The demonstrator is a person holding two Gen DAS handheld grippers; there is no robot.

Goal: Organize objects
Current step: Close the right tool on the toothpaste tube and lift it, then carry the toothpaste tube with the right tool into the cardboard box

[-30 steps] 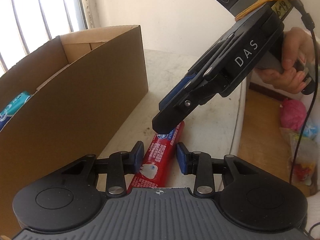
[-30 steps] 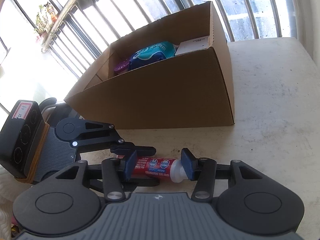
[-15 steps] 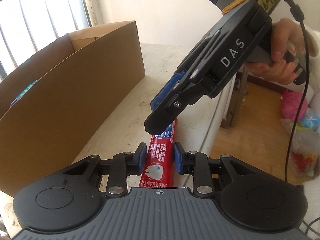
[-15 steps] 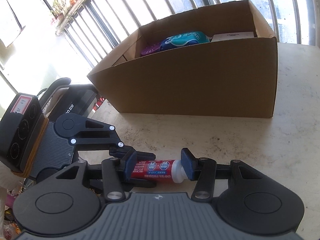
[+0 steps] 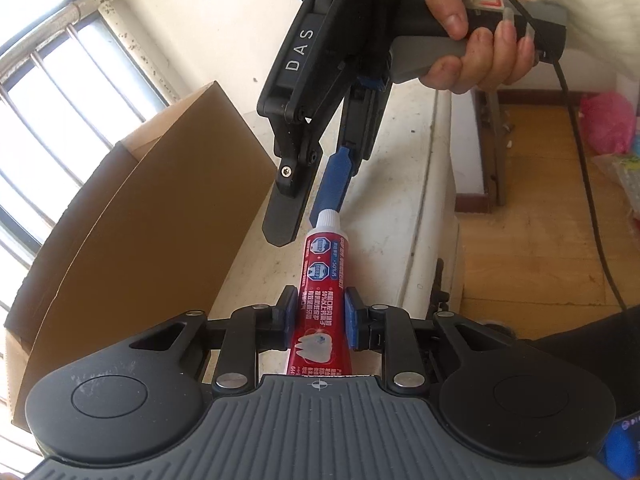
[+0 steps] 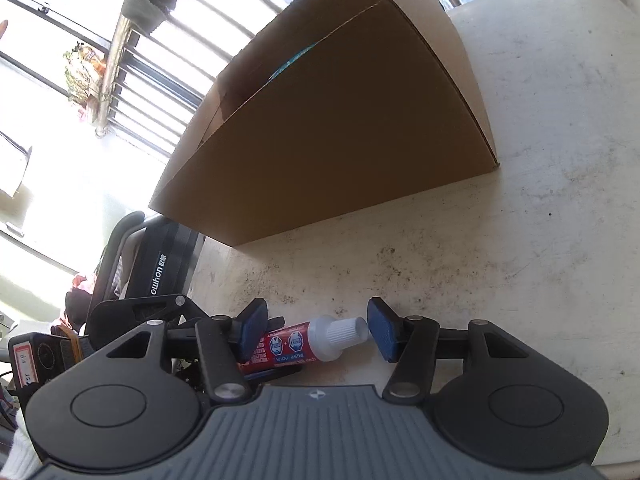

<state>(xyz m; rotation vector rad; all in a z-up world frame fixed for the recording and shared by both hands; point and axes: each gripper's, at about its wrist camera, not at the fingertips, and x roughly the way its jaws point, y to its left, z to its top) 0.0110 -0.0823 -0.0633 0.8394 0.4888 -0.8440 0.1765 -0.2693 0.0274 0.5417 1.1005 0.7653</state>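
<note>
Basically, a handoff near the box.
Left tongs: jaws closing, pads pressed on the red toothpaste tube mid-body, likely to take it alone.
Right tongs: jaws opening, released; the tube's white cap sat between the pads, none pressing it.
Tube location: just over the bench by its edge, cap pointing toward the right tongs, beside the cardboard box.
Box: open top, likely the tube's destination; something teal peeked over its rim, contents otherwise hidden.
Counts: one tube, one box, two tongs, one hand in view on the right handle.
</note>
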